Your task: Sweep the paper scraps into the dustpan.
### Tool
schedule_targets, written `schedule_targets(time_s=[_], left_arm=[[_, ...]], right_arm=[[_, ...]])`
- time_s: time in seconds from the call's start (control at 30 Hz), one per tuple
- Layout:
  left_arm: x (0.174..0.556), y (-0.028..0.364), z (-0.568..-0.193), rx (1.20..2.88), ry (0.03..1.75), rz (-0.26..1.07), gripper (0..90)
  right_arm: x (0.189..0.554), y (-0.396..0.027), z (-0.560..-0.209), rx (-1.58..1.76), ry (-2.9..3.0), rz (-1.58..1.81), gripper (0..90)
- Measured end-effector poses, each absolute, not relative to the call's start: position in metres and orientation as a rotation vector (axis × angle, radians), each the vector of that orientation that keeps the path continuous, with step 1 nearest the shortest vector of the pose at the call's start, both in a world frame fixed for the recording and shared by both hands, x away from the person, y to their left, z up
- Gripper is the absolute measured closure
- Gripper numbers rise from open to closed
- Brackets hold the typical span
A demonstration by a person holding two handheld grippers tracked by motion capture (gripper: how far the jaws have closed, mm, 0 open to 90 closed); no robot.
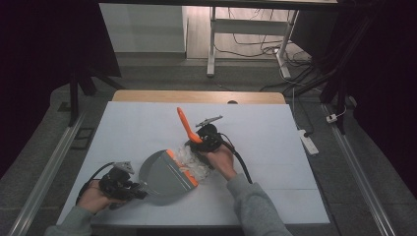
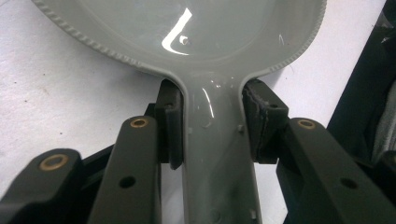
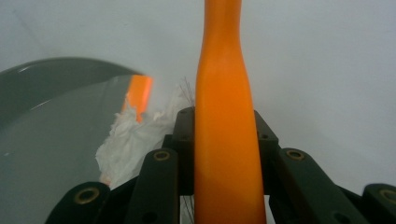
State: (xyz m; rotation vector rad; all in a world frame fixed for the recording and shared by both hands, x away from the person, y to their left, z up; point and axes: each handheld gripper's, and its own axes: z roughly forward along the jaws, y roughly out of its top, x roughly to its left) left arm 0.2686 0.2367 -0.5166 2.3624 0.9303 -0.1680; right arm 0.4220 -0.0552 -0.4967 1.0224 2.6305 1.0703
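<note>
A grey dustpan [image 1: 164, 177] with an orange lip lies flat on the white table cover [image 1: 133, 128]. My left gripper [image 1: 140, 189] is shut on the dustpan handle [image 2: 217, 154], a black pad pressed to each side of it. Crumpled white paper [image 1: 193, 162] sits right at the orange lip, touching it. My right gripper [image 1: 199, 145] is shut on an orange brush handle [image 1: 187, 125] that tilts up and to the far left, the brush end down at the paper. In the right gripper view the brush handle [image 3: 224, 140] runs up between the jaws, with the paper [image 3: 135, 140] and the dustpan [image 3: 51, 126] at the left.
A wooden table edge [image 1: 196, 96] shows beyond the cover. A white power strip [image 1: 308, 141] lies on the floor at the right, with cables and desk legs [image 1: 212, 44] farther back. Metal rails run along both sides of the table.
</note>
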Motion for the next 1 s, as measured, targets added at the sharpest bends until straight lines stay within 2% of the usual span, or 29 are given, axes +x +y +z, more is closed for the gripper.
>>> schedule_targets(time_s=[0.27,0.4,0.5,0.67,1.0], left_arm=[[0.269,0.236,-0.517,2.367,0.925,-0.17,61.7],[0.268,0.236,-0.517,2.366,0.925,-0.17,61.7],[0.268,0.235,-0.517,2.368,0.923,-0.171,61.7],[0.268,0.235,-0.516,2.368,0.922,-0.172,61.7],[0.268,0.236,-0.517,2.367,0.916,-0.175,61.7]], right_arm=[[0.399,-0.038,-0.493,0.916,2.727,1.153,70.7],[0.392,-0.04,-0.479,0.859,2.698,1.214,70.7],[0.396,-0.058,-0.461,0.889,2.601,1.267,70.7],[0.406,-0.076,-0.453,0.939,2.523,1.254,70.7],[0.425,-0.101,-0.466,1.087,2.457,1.178,70.6]])
